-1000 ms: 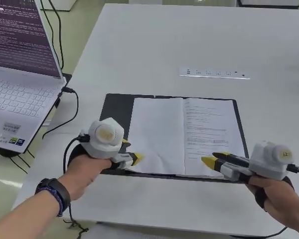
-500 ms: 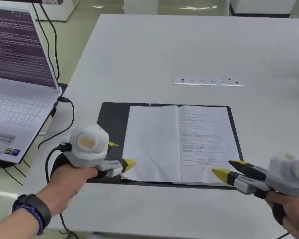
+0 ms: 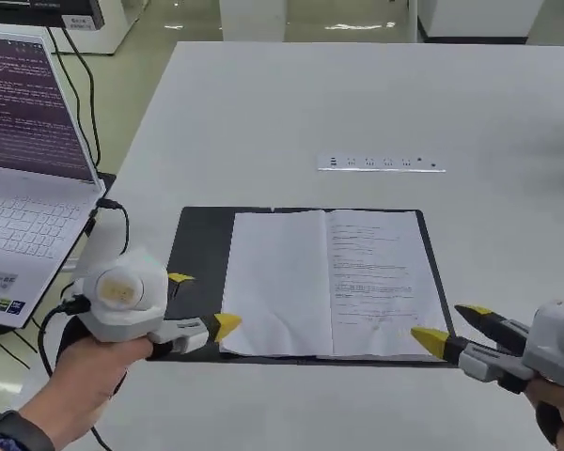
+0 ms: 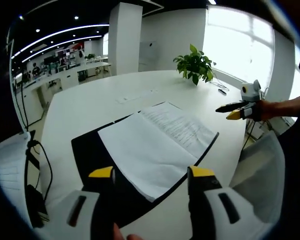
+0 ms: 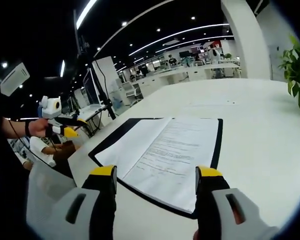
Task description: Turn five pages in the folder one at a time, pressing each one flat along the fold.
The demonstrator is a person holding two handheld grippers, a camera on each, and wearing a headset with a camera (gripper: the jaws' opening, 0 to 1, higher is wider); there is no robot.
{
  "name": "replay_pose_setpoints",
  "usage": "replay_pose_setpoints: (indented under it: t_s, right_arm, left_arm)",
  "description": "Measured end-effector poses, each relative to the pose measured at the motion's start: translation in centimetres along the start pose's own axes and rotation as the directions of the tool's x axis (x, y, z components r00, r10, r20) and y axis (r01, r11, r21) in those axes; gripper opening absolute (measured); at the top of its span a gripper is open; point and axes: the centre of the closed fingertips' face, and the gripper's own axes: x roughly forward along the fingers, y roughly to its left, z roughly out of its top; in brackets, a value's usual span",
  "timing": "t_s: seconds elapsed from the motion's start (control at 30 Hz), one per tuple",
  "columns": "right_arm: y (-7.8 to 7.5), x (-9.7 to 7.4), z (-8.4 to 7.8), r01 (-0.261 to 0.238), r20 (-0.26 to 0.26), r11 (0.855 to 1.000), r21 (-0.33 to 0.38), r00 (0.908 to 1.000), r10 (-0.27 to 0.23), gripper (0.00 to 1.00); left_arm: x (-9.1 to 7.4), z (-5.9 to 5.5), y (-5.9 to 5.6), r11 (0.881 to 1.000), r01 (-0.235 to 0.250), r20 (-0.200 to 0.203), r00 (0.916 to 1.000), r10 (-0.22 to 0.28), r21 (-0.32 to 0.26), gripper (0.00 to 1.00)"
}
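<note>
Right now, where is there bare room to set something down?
Bare table beyond the power strip, a band between it and the folder, and right of the folder. Crowded left: laptop and cable.

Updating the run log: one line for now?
folder: open flat | left gripper: open, by near-left corner | right gripper: open, by near-right corner

Laptop: cut off at left edge — screen text unreadable.
Right page: print too small to read.
Right gripper: body cropped at corner.
</note>
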Motion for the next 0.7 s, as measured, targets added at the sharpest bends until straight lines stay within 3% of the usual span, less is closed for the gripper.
replay_pose_setpoints:
  t_s: [0.23,0.7]
  right_arm:
    - [0.1,-1.1,0.2,0.028,0.016,1.0,0.004,0.9995,-0.028,0.68]
    - [0.4,-1.9,-1.5,0.055,-0.002,0.998,0.01,0.9985,-0.055,0.75]
  left_arm:
    - [-1.1,0.3,0.0,1.0,-0.025,0.023,0.9994,0.025,-0.01,0.63]
    - [-2.1,-1.9,-0.1,0.997,-0.058,0.009,0.9983,0.058,-0.051,0.68]
